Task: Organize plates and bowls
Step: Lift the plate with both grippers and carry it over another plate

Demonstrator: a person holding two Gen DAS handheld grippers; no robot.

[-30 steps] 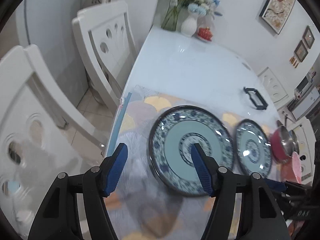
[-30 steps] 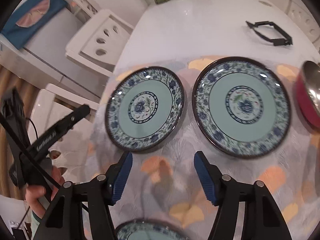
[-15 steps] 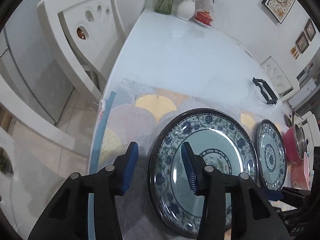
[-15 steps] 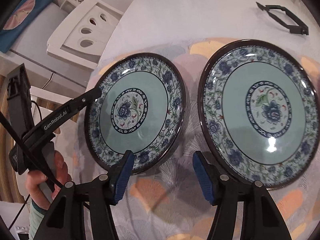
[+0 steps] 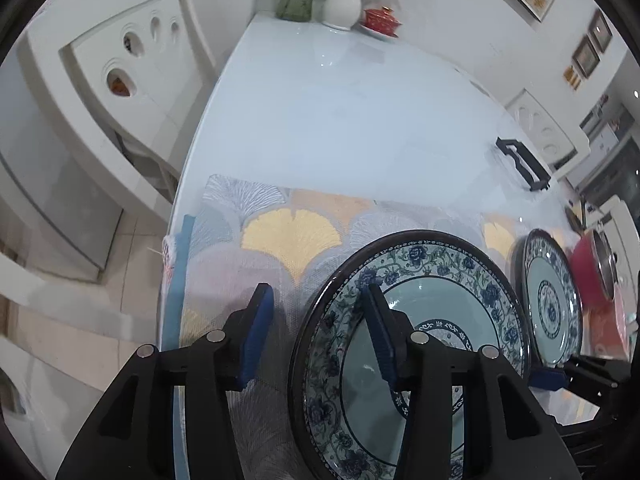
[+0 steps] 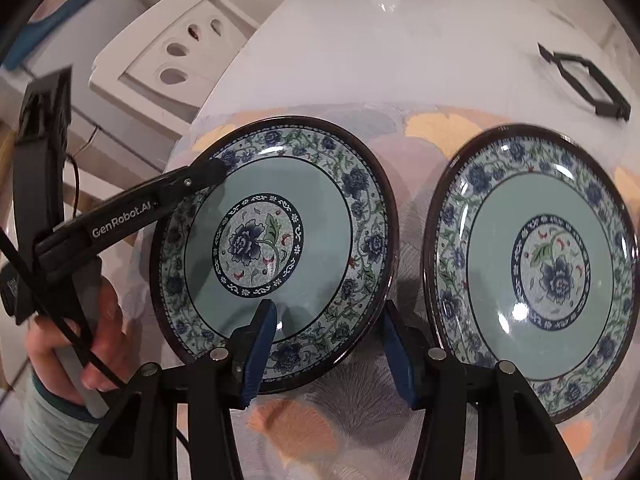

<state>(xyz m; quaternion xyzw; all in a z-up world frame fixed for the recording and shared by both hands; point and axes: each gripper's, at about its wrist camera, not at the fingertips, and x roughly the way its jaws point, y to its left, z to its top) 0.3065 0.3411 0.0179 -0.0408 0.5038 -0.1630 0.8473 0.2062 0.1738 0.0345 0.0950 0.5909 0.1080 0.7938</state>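
Note:
Two blue-and-green flowered plates lie side by side on a leaf-patterned mat (image 5: 292,232). My left gripper (image 5: 316,332) straddles the left rim of the nearer plate (image 5: 440,280): one pad hangs over the mat and the other over the plate's inside, with a gap at the rim. In the right wrist view one of its fingers (image 6: 200,176) reaches over that plate (image 6: 320,184). My right gripper (image 6: 328,344) straddles the same plate's near-right rim while its jaws are closing. The second plate (image 6: 552,272) (image 5: 552,304) lies free to the right.
A red bowl with a shiny metal inside (image 5: 592,272) stands past the second plate. A black frame-like object (image 6: 588,80) lies on the white table (image 5: 340,120). A vase (image 5: 342,0) and a red lidded cup (image 5: 382,22) stand at the far end. White chairs (image 5: 112,80) flank the table's left edge.
Both grippers came down towards the left plate and their jaws narrowed. Each now has that plate's rim between its fingers, where before they hung above the mat.

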